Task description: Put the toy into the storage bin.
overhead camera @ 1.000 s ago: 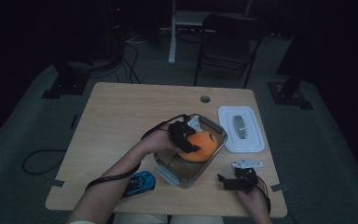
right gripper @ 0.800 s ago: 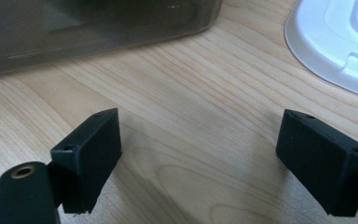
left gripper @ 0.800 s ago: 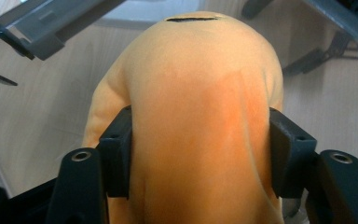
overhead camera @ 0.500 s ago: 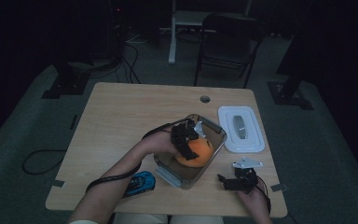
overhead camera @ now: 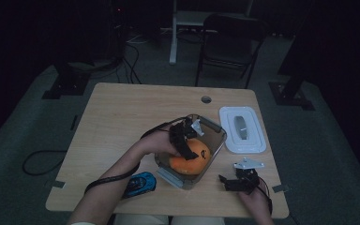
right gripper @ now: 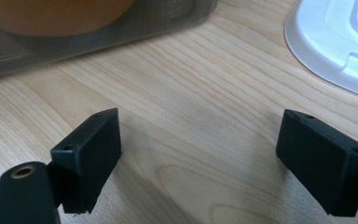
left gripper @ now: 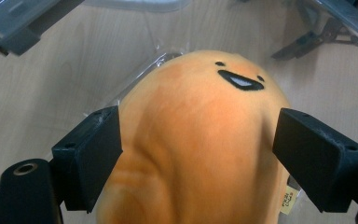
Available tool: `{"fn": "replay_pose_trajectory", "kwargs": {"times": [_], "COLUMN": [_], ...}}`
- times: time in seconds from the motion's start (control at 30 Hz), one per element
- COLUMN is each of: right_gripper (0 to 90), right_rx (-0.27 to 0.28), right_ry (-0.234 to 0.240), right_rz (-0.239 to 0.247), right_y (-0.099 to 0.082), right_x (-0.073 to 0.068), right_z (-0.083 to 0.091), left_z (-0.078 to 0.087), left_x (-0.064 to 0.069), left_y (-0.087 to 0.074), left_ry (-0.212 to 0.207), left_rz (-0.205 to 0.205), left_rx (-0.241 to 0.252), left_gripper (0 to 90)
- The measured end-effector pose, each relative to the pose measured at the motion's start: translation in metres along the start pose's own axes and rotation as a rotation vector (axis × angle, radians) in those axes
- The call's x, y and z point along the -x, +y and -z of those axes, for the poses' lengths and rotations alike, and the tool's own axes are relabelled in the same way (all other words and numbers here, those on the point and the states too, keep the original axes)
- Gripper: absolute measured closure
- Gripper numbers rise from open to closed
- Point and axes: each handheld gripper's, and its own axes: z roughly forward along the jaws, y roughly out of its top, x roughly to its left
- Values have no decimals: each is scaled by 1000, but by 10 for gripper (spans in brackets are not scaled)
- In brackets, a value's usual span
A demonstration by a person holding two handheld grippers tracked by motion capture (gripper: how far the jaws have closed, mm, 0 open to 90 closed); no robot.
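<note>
Two grippers: your left gripper (overhead camera: 186, 140) has just been spreading its jaws, letting the orange plush toy (left gripper: 200, 140) settle inside the clear container (overhead camera: 218, 133). Right gripper (overhead camera: 236, 180) waits spread, empty, near the white lid (overhead camera: 242, 129).

A dim room: grey carpet (overhead camera: 37, 122), a dark chair (overhead camera: 229, 42) behind the wooden table (overhead camera: 122, 112).

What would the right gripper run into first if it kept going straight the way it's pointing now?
Probably the clear container holding the orange plush toy. The right gripper, jaws open and empty, looks across bare table toward its wall; the white lid lies off to one side. Depth is hard to judge.
</note>
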Motion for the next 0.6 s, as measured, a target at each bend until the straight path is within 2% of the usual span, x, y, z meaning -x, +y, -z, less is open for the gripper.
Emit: {"fn": "replay_pose_trajectory", "kwargs": {"times": [0.37,0.6], "right_gripper": [136,136], "right_rx": [0,0], "right_ry": [-1,-1], "right_rz": [0,0], "right_y": [0,0], "right_x": [0,0], "right_z": [0,0], "left_z": [10,18], "left_x": [8,10], "left_y": [-12,-19], "left_ry": [-9,1], "left_rz": [9,36], "left_rx": [24,48], "left_gripper": [165,164]}}
